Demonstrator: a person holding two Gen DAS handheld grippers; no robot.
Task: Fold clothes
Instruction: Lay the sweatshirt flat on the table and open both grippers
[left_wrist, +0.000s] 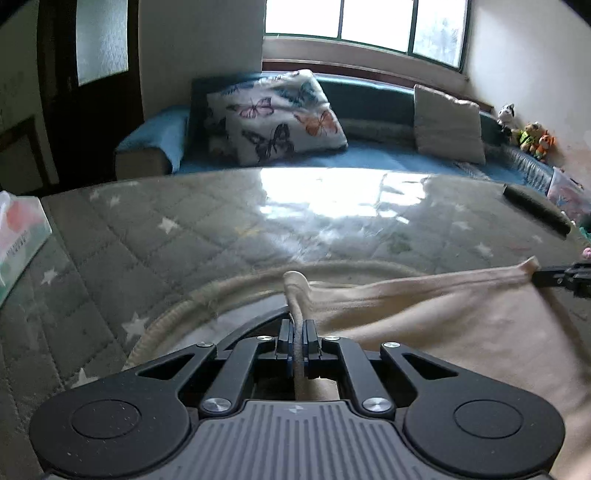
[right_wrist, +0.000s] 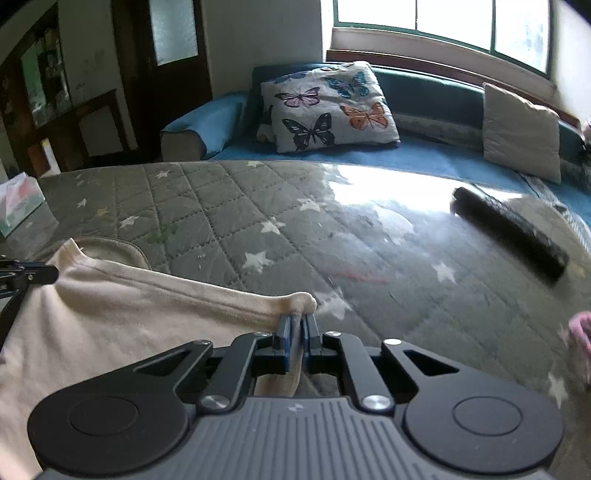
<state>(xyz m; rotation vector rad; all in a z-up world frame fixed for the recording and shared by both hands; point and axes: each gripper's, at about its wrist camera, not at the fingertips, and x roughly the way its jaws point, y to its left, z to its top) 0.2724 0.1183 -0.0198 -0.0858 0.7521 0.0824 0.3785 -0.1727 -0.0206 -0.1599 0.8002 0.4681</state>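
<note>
A cream garment (left_wrist: 424, 317) lies across the near part of a grey quilted table cover with white stars (left_wrist: 184, 229). My left gripper (left_wrist: 297, 328) is shut on a bunched corner of its hem, which sticks up past the pads. The right gripper (left_wrist: 535, 276) shows at that view's right edge, pinching the other corner. In the right wrist view, my right gripper (right_wrist: 298, 325) is shut on its corner of the cream garment (right_wrist: 129, 306), and the left gripper (right_wrist: 55, 274) holds the far corner at the left edge. The hem stretches between the two.
A tissue box (left_wrist: 18, 236) sits at the table's left edge. A long black object (right_wrist: 513, 232) lies at the table's far right. Behind is a blue sofa (right_wrist: 332, 153) with a butterfly cushion (right_wrist: 328, 107) and a plain cushion (right_wrist: 521, 133). Something pink (right_wrist: 581, 332) shows at the right edge.
</note>
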